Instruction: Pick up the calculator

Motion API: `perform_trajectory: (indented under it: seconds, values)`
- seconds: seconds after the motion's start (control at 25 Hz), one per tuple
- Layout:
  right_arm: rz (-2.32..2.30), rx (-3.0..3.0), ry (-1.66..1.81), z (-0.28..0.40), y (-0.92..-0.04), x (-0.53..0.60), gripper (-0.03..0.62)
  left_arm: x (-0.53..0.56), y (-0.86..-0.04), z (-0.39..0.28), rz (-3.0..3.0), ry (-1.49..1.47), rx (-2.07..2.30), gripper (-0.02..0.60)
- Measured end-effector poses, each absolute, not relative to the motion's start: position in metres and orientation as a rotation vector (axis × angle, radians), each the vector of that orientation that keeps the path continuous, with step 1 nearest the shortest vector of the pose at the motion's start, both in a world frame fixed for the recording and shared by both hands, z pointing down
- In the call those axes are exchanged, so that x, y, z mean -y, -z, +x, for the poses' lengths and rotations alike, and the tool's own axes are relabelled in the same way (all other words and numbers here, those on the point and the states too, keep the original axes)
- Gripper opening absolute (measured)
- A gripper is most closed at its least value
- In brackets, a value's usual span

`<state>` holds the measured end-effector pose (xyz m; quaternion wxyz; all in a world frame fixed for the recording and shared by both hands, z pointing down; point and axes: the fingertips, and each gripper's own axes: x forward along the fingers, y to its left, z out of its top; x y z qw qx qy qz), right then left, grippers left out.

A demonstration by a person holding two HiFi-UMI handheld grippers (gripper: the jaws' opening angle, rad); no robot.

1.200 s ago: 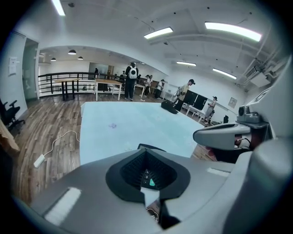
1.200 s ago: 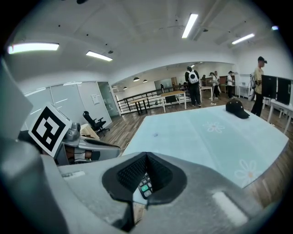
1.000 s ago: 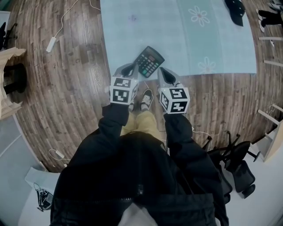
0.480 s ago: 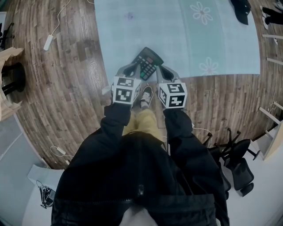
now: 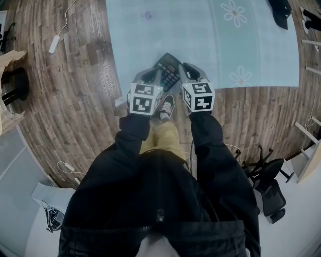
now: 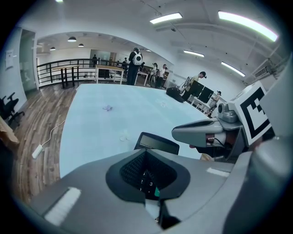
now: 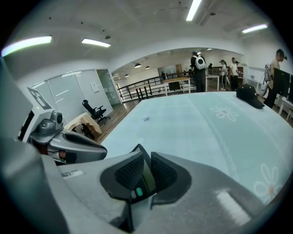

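Note:
The black calculator (image 5: 168,70) hangs tilted over the near edge of the pale blue table (image 5: 200,40), between my two grippers. My left gripper (image 5: 153,76) is shut on its left edge. In the left gripper view the keys (image 6: 147,179) show between the closed pads and the display end (image 6: 158,143) sticks out beyond them. My right gripper (image 5: 187,70) is at the right edge and its jaws are opening. In the right gripper view the calculator's thin edge (image 7: 145,176) stands in the gap between the pads (image 7: 129,171), with a slit of room on the right side.
A black cap (image 5: 281,7) lies at the table's far right. Below the grippers is the person's shoe (image 5: 167,107) on the wooden floor. A white adapter with cable (image 5: 53,44) lies left, a wooden stand (image 5: 9,90) further left, and an office chair (image 5: 266,185) right.
Both grippers have sunk toward the table's near edge with the calculator between them and have drawn closer together. More of the calculator is now hidden behind the marker cubes.

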<state>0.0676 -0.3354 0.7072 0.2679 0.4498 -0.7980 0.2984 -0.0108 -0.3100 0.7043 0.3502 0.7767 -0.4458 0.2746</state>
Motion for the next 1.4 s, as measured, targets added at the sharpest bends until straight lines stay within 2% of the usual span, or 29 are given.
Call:
perform_trajectory:
  seconds: [0.6,0.96,1.08,1.4]
  values:
    - [0.868,2.179,-0.882,0.048,-0.755,0.344,0.135,0.319,-0.720,-0.012,1.974,-0.724,1.150,-0.002]
    - [0.873,2.281,-1.290,0.047,-0.760,0.342,0.129,0.312,-0.720,-0.015,1.969,-0.722,1.147,-0.002]
    - [0.846,2.316,-1.331,0.044,-0.759,0.340,0.086,0.309,-0.721,-0.014,1.971,-0.722,1.143,-0.002]
    - [0.862,2.383,-1.354,0.040,-0.735,0.335,0.048,0.304,-0.714,-0.017,1.979,-0.726,1.154,-0.002]
